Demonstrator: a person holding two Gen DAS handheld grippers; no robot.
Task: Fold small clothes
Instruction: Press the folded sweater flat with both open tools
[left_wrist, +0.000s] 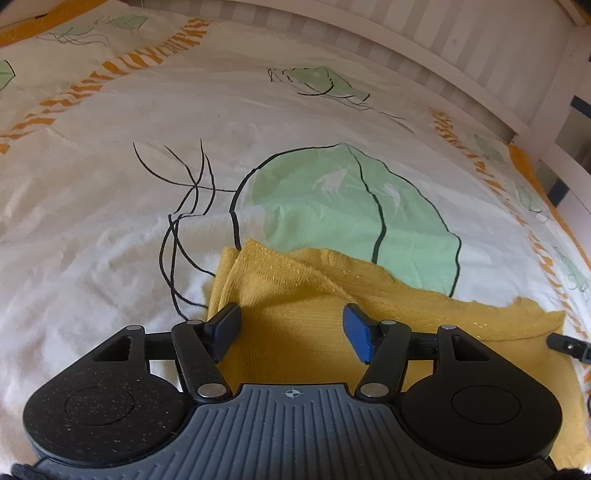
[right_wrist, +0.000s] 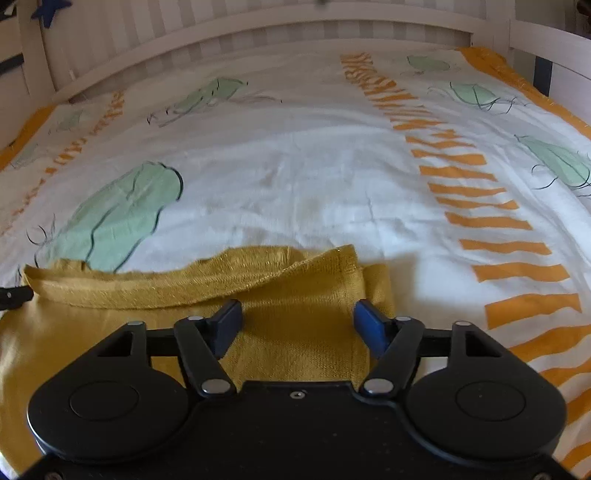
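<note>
A yellow knit garment (left_wrist: 295, 295) lies on the bedspread, its far edge folded over toward me. My left gripper (left_wrist: 291, 328) hovers over its left end, jaws open, blue pads apart with only flat cloth below them. In the right wrist view the same yellow garment (right_wrist: 288, 295) shows its right end with a folded-over flap. My right gripper (right_wrist: 297, 326) stands open above that end, nothing pinched between its pads. At the right edge of the left wrist view, a black tip of the right gripper (left_wrist: 569, 345) shows.
The white bedspread (left_wrist: 110, 221) carries green leaf prints and orange stripes (right_wrist: 498, 221). A white slatted bed rail (left_wrist: 443, 48) runs along the far side, and a bed post (left_wrist: 565, 92) stands at the right. A dark blue star (right_wrist: 50, 9) hangs at the top left.
</note>
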